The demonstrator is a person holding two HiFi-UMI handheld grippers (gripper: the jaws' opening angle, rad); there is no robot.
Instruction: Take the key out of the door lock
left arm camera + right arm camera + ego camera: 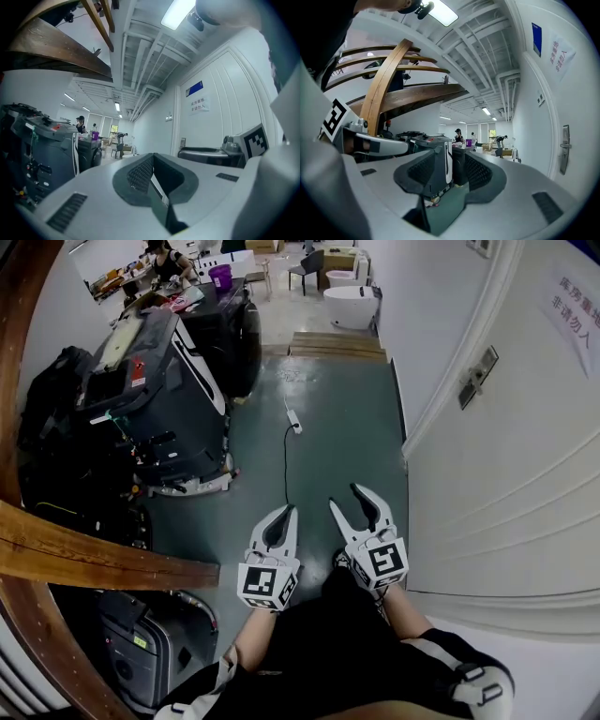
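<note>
Two hand-held claws hover side by side over the green floor, both pointing level into the room. The left claw is narrow, its pads pressed together with nothing between them, as the left gripper view shows. The right claw stands wide, its pads apart and empty, with only a distant machine visible through the gap. The door lock sits on the white door at the right of the head view, ahead of both claws and well apart from them. The right gripper view shows its handle at the far right. The key is too small to make out in any view. A paper notice hangs higher on the door. A large black and grey machine stands to the left, with curved wooden beams in front of it. A white power strip on a black cable lies on the floor between machine and door
</note>
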